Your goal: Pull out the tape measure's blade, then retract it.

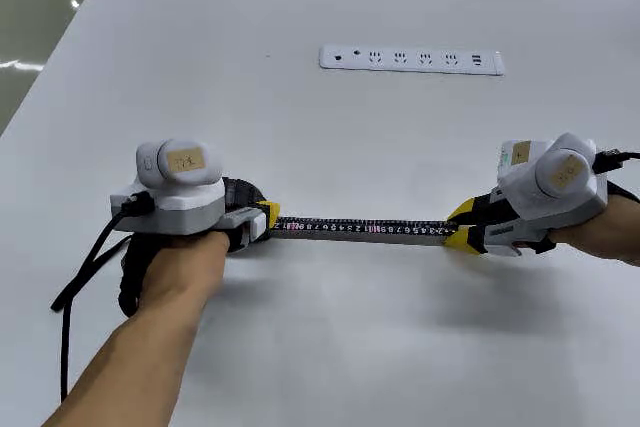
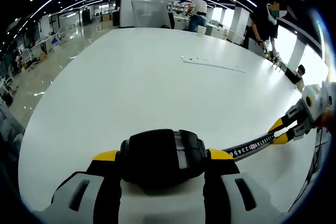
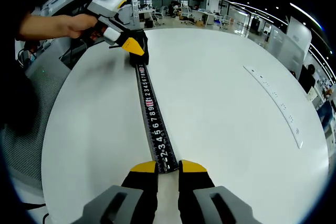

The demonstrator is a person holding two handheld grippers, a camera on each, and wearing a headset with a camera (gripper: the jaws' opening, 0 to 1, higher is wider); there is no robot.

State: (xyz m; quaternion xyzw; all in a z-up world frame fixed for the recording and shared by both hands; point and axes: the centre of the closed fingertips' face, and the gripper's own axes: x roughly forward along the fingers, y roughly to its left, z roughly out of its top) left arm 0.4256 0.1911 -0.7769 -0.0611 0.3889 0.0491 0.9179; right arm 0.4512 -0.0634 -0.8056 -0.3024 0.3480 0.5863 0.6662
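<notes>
Jaws of left gripper [image 2: 163, 156] clamped around black tape measure case [image 1: 242, 197], low on white tabletop [image 1: 330, 147]. The right gripper [image 3: 168, 167] is pinched narrow on blade [image 3: 152, 114] tip. Blade drawn out straight between both, numbers up. Power strip [image 1: 411, 58] well beyond.

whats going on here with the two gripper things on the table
A person holds a gripper in each hand over a white table. The left gripper is clamped around a black, rounded tape measure case. The right gripper pinches the tip of its dark numbered blade. The blade is drawn out and lies stretched along the table between them; it has not been retracted yet. A white power strip lies farther back, untouched.
</notes>
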